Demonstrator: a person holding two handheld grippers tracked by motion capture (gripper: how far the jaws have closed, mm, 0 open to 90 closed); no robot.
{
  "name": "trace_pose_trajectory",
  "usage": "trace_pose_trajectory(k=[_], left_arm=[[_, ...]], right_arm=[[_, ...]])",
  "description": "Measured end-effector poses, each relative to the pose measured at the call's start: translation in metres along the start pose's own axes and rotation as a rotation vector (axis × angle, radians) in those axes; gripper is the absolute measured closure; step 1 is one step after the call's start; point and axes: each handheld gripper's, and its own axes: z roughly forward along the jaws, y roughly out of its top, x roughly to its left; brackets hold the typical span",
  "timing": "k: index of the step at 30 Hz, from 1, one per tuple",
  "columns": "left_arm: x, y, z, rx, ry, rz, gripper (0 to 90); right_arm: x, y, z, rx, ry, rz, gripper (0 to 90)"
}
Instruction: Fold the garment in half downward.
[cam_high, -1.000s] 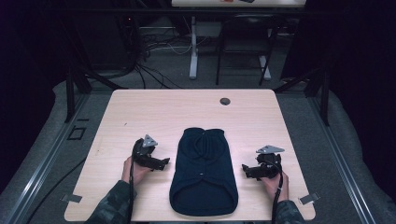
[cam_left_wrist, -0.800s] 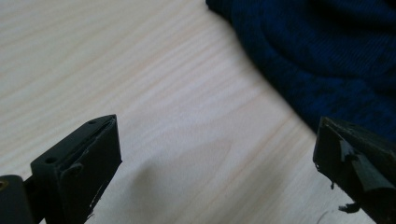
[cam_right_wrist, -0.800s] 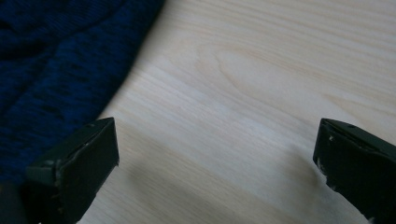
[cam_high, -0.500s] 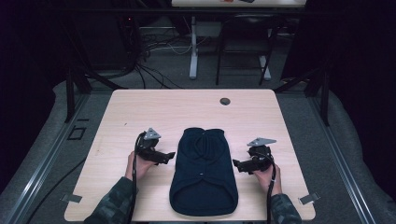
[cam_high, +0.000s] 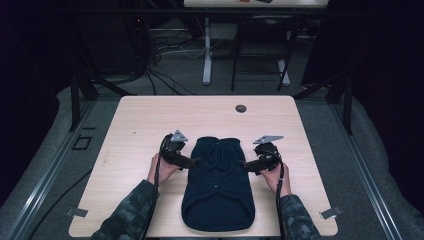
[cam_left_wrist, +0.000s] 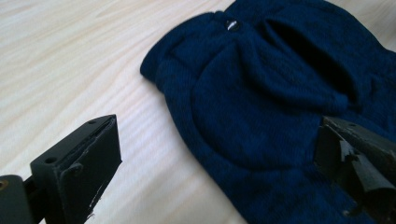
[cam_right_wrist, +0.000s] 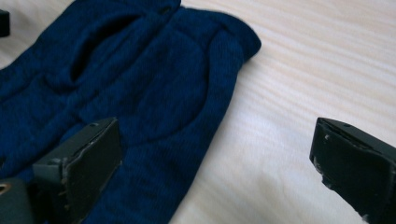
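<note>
A dark navy knitted garment lies flat on the light wooden table, its narrower top end pointing away from me. My left gripper is at the garment's upper left edge, jaws open, one over bare wood and one over the knit. My right gripper is at the upper right edge, also open, straddling the cloth's border. A small shiny snap sits near the garment's top. Nothing is clamped in either gripper.
A small dark round disc rests near the table's far edge. Beyond the table are cables and table legs on a grey floor. Metal rails run along both sides of the table.
Both grippers have moved inward from the bare wood on each side and now reach the garment's upper edges. The garment has not shifted.
</note>
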Motion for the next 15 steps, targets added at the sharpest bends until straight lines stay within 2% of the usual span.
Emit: trace_pose_trajectory(k=[2, 5, 8, 11, 13, 15], left_arm=[[0.002, 0.004, 0.003, -0.001, -0.006, -0.01, 1.5], [0.007, 0.01, 0.01, -0.007, -0.032, -0.051, 2.1], [0.012, 0.016, 0.016, -0.003, -0.034, -0.068, 2.9], [0.015, 0.021, 0.022, 0.014, -0.03, -0.066, 3.3], [0.016, 0.026, 0.027, 0.032, -0.02, -0.047, 3.3], [0.016, 0.03, 0.031, 0.043, -0.018, -0.046, 3.0]], right_arm=[[-0.001, 0.006, 0.004, -0.015, -0.012, 0.002, 2.0], [-0.004, 0.013, 0.009, -0.015, -0.001, 0.019, 2.4], [-0.007, 0.019, 0.017, -0.001, 0.016, 0.036, 2.4], [-0.009, 0.025, 0.024, 0.014, 0.008, 0.04, 6.3], [-0.011, 0.028, 0.029, 0.019, 0.024, 0.054, 6.2], [-0.014, 0.031, 0.034, 0.023, 0.023, 0.063, 6.9]])
